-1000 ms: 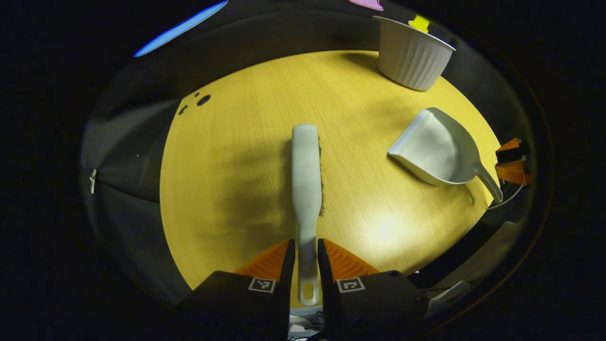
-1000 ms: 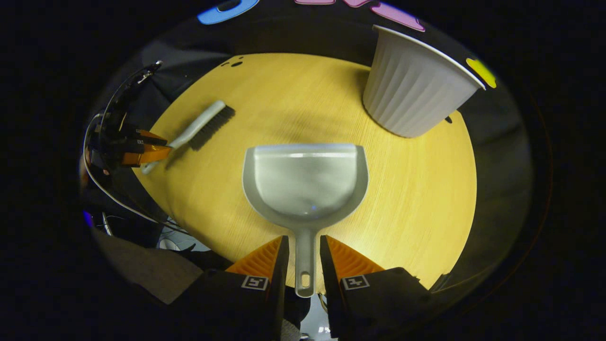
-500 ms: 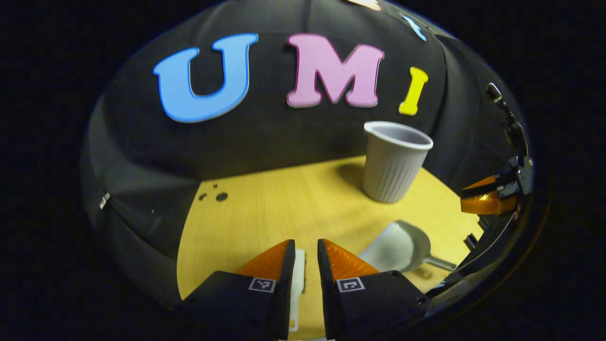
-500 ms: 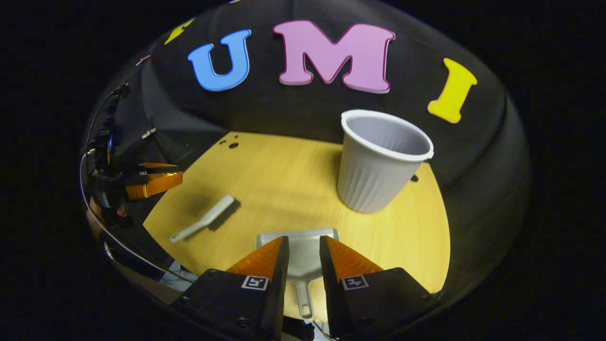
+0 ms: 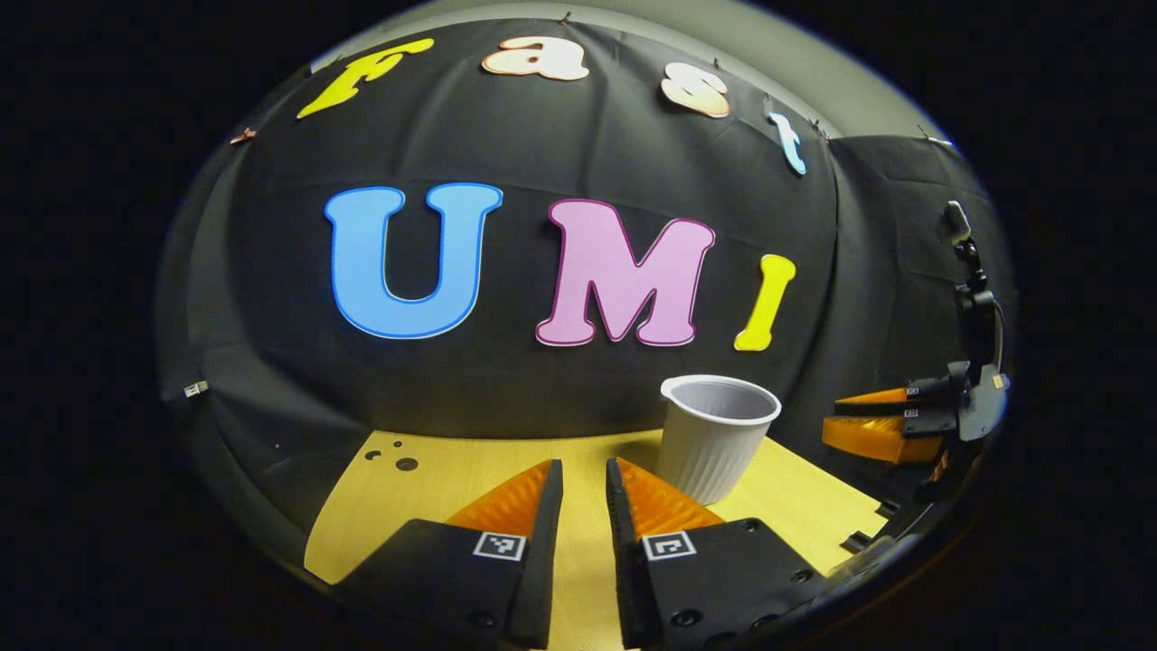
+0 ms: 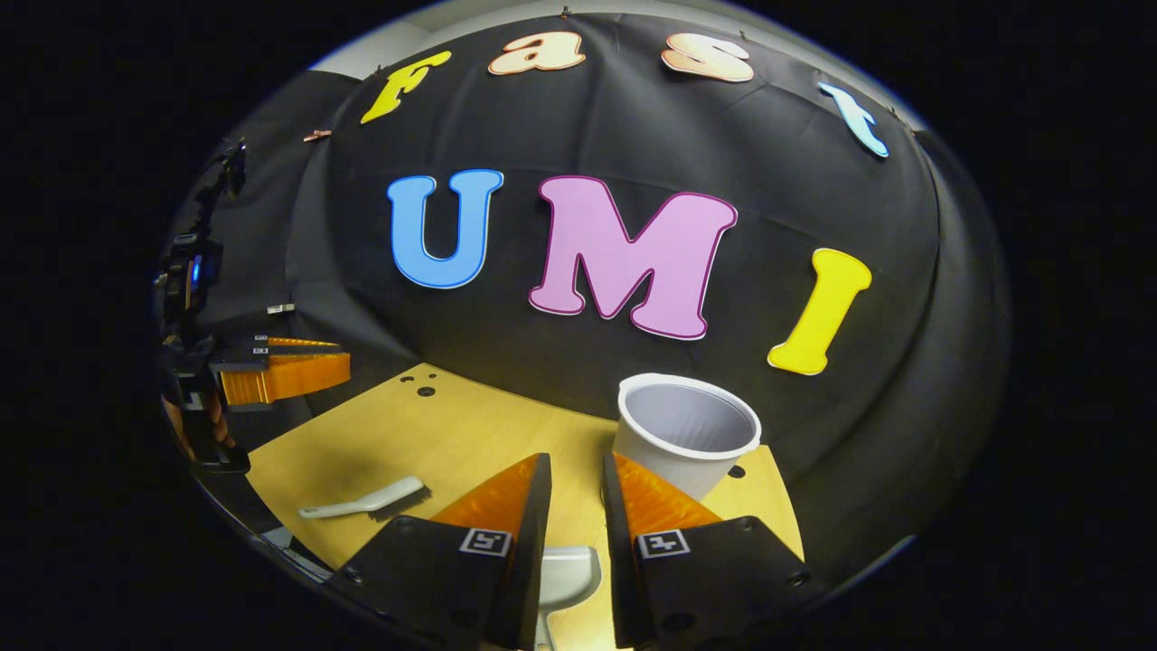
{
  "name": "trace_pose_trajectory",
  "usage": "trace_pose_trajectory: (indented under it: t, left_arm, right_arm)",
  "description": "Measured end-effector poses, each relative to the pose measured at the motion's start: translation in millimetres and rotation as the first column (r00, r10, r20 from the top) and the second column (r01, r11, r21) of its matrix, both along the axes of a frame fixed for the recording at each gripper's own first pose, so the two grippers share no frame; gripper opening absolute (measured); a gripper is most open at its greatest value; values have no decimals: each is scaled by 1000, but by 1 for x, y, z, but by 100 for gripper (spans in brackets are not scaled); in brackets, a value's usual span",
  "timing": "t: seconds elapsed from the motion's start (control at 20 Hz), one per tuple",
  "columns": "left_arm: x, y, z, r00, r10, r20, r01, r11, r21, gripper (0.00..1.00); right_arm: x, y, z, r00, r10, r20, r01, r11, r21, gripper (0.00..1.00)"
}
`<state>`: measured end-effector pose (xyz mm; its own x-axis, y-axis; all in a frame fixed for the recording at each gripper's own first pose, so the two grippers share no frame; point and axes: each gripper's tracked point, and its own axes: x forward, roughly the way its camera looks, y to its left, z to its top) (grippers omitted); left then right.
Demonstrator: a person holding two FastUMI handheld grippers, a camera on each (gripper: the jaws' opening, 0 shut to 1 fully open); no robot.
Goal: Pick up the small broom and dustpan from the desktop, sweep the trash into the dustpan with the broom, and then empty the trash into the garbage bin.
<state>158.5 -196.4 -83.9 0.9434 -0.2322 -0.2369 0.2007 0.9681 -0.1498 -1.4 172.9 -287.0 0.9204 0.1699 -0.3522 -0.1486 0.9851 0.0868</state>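
Evidently we hold both grippers, left (image 5: 583, 493) and right (image 6: 576, 493), raised with fingers slightly apart and clamping nothing, above the small white plastic broom (image 6: 366, 500) and dustpan (image 6: 565, 571) lying ready on the yellow wooden table (image 6: 470, 434).

no legible text or numbers anywhere; just small square coded markers (image 5: 500, 545) on the gripper bodies, unreadable.
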Motion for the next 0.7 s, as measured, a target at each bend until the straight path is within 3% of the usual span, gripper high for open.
trace_pose_trajectory:
  t: [0.7]
  left_arm:
    - [-3,14,-6,999,20,-49,-16,997,77,33]
  right_arm:
    - [-11,12,5,999,31,-5,-32,999,-4,39]
